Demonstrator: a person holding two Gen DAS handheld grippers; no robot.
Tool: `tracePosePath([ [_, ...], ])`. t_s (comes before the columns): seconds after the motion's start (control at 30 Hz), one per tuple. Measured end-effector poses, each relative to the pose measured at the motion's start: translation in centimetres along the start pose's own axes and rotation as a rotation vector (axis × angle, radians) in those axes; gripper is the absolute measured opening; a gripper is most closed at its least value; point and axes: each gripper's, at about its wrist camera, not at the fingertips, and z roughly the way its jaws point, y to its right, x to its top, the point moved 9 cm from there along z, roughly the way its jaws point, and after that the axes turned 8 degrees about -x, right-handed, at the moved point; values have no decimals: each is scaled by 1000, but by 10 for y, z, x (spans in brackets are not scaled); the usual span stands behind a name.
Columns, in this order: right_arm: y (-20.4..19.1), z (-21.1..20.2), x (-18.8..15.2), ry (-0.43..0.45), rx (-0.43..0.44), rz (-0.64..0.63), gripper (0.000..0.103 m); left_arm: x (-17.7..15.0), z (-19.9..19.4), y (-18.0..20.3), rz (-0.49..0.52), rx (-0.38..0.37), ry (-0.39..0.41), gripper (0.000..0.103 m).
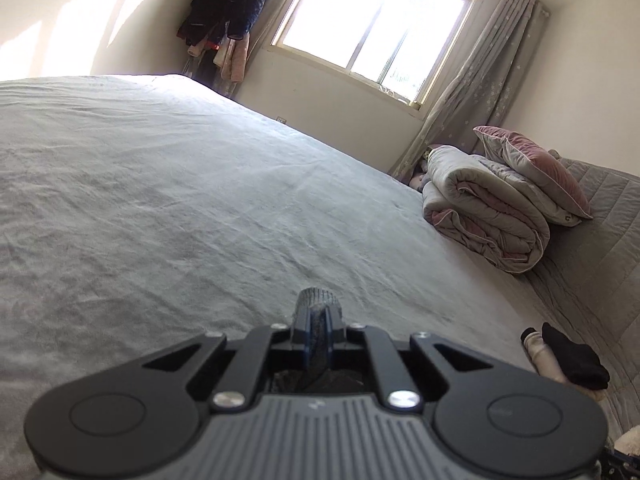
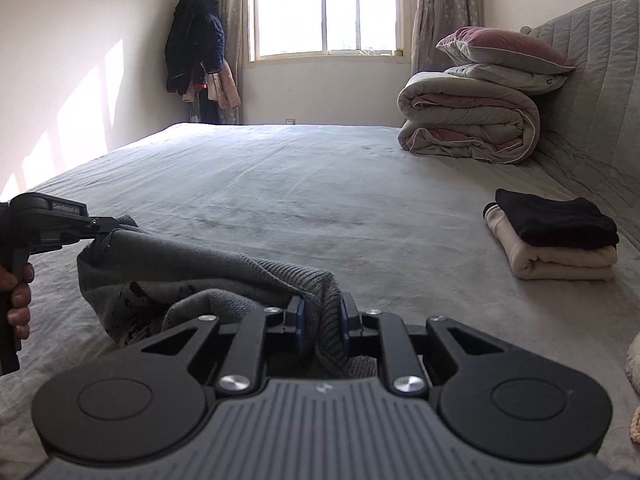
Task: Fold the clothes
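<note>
A grey knitted sweater (image 2: 168, 280) hangs bunched a little above the bed, stretched between both grippers. My right gripper (image 2: 322, 312) is shut on a ribbed edge of it, which sticks up between the blue pads. My left gripper (image 2: 105, 229) comes in from the left of the right wrist view, held by a hand, and is shut on the sweater's other end. In the left wrist view the left gripper (image 1: 317, 312) shows a thin strip of the grey knit (image 1: 316, 300) pinched between its closed fingers; the rest of the sweater is hidden below it.
The grey bed sheet (image 2: 300, 184) stretches ahead. A black and a cream folded garment (image 2: 554, 236) are stacked at the right. A rolled duvet with pillows (image 2: 472, 116) lies against the padded headboard (image 2: 600, 92). Coats (image 2: 198, 48) hang in the corner by the window.
</note>
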Motion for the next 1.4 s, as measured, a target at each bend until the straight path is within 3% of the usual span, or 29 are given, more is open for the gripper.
tracePosePath([
  [0.2,27,2,20,119,-166,-21,18,25,-21,9,63,7,175,1],
  [0.3,38,11,27,140,-213,-6,17,25,-18,8,54,-8,151,2],
  [0.33,43,13,30,148,-235,-2,9,23,-16,6,53,-4,140,2],
  [0.43,57,19,37,175,-303,11,5,16,-11,1,52,9,105,2],
  [0.53,67,27,36,146,-322,18,2,11,-6,-3,48,21,71,2],
  [0.57,70,31,34,129,-316,29,2,8,-4,-4,47,22,54,4],
  [0.63,73,35,27,89,-300,55,2,1,4,-3,50,12,-1,20],
  [0.67,72,36,22,64,-291,68,4,-5,9,-2,54,7,-34,40],
  [0.7,71,39,18,42,-276,81,8,-11,13,-1,58,2,-68,55],
  [0.73,71,41,14,20,-260,94,16,-16,17,0,62,-6,-98,59],
  [0.83,68,50,2,-67,-213,151,19,-32,27,8,72,-43,-168,64],
  [0.87,68,52,-2,-95,-198,170,26,-36,29,12,82,-57,-184,67],
  [0.9,68,55,-5,-120,-184,195,34,-39,30,18,104,-75,-190,72],
  [0.93,69,56,-7,-138,-173,226,56,-43,31,23,130,-91,-197,75],
  [0.97,69,56,-9,-145,-160,256,67,-47,33,29,161,-103,-206,81],
  [1.07,69,59,-12,-181,-131,317,68,-62,40,43,246,-134,-236,87],
  [1.13,69,60,-15,-199,-121,341,68,-74,48,43,260,-125,-264,86],
  [1.17,69,61,-18,-210,-116,353,68,-78,50,43,258,-119,-266,77],
  [1.2,69,62,-20,-221,-110,366,68,-79,51,43,257,-113,-260,53],
  [1.23,69,62,-22,-230,-103,380,68,-78,50,44,258,-106,-250,37],
  [1.27,69,63,-24,-237,-97,394,68,-75,48,44,251,-103,-237,8],
  [1.4,73,63,-25,-248,-78,443,68,-47,22,45,179,-133,-138,5],
])
